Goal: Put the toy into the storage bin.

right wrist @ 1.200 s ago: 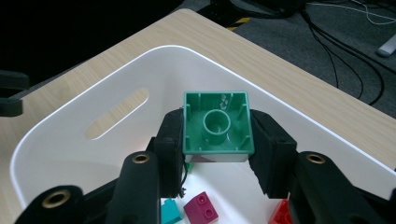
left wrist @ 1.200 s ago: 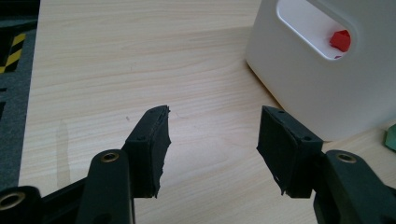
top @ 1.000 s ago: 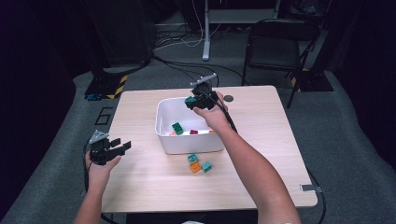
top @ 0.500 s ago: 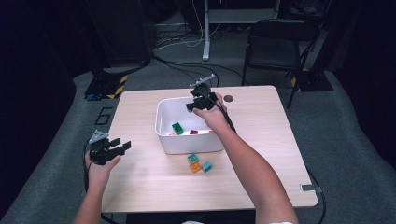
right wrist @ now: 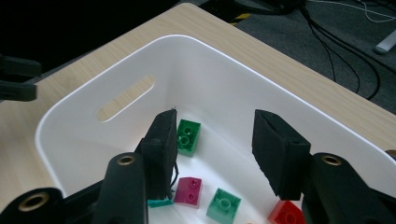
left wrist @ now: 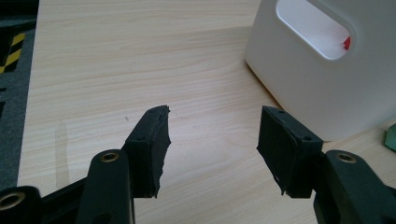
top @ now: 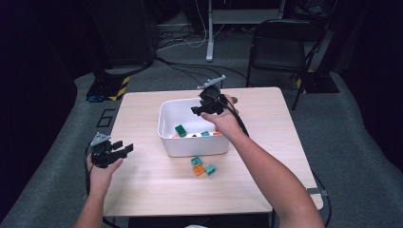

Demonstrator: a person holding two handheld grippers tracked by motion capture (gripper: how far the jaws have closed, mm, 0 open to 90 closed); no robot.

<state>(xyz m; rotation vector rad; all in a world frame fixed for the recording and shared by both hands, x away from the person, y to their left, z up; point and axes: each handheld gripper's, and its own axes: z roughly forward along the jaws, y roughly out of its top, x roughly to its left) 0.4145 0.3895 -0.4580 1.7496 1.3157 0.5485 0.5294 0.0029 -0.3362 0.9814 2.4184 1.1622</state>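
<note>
A white bin (top: 195, 145) stands mid-table and holds several bricks. My right gripper (top: 202, 108) hovers over the bin's far side, pointing down into it. Its jaws (right wrist: 212, 116) have just been opening and stand open with nothing between them. Below them lie a green brick (right wrist: 188, 136), a magenta brick (right wrist: 189, 190), a light green brick (right wrist: 224, 204) and a red brick (right wrist: 286, 212). My left gripper (top: 124, 149) rests at the table's left edge, open and empty (left wrist: 212, 114), facing the bin's side wall (left wrist: 303, 84) with its handle slot.
Three bricks lie on the wood just in front of the bin: a green brick (top: 196, 161), an orange brick (top: 199, 169) and a teal brick (top: 210, 169). A black folding chair (top: 278, 45) stands beyond the table, with cables on the floor.
My right gripper has lifted a little over the bin and its jaws have spread. A small greenish thing seen at its jaws a second ago is gone from them. The left hand stayed put.
</note>
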